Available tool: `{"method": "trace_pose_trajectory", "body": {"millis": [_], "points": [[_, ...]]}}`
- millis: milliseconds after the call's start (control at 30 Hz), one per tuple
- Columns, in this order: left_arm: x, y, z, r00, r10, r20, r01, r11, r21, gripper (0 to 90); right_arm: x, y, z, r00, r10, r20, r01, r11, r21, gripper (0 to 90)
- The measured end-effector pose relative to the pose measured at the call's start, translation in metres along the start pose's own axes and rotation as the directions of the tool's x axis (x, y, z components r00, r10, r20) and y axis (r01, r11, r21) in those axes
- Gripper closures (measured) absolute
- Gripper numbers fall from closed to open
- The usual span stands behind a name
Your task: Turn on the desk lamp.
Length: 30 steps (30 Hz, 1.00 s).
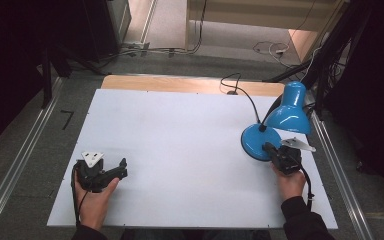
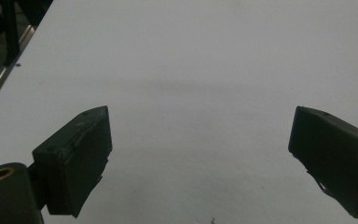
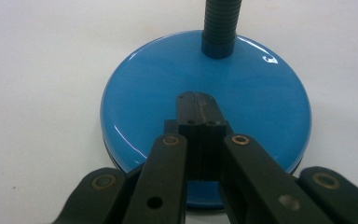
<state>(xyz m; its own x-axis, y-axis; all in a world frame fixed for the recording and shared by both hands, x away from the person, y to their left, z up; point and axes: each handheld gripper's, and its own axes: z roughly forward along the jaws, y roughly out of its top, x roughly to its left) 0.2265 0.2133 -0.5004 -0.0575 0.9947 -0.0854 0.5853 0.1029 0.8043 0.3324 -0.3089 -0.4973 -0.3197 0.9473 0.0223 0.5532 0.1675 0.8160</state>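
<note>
Your right gripper (image 3: 196,100), jaws pressed together, sits on the blue lamp's base (image 3: 135,107) at the table's right edge, likely pressing its switch; next press squarely down; left gripper (image 2: 200,154) idles wide open.

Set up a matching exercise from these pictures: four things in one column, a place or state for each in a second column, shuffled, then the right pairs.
Column one:
1. left gripper
2. right gripper
3. lamp base
4. lamp shade

Column two:
A. blue cone tilted above the table's right edge
B. jaws wide apart over bare white table
C. round blue disc flat on the table, with the black flexible neck rising from it
D. jaws pressed together, tips over the blue disc

Pairs: 1-B, 2-D, 3-C, 4-A
</note>
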Motion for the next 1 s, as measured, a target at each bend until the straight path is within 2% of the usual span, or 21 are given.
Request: {"method": "trace_pose_trajectory", "body": {"millis": [467,733,1000], "points": [[-0.0001,-0.0001,-0.0003,1.0000,-0.001,0.000,0.001,1.0000,-0.001,6.9,-0.0002,-0.0006,0.0001,1.0000,0.005,0.002,-0.005,1.000,-0.001,87.8],[-0.0003,0.0000,-0.0003,1.0000,0.003,0.002,-0.003,1.0000,0.000,6.9,0.0037,-0.0026,-0.0012,0.9998,-0.018,0.000,0.018,1.000,0.006,88.0],[-0.0002,0.0000,0.0001,1.0000,0.000,0.001,0.000,1.0000,0.002,6.9,0.0028,-0.0022,-0.0010,0.9999,-0.005,-0.010,0.005,1.000,0.006,87.7]]}}
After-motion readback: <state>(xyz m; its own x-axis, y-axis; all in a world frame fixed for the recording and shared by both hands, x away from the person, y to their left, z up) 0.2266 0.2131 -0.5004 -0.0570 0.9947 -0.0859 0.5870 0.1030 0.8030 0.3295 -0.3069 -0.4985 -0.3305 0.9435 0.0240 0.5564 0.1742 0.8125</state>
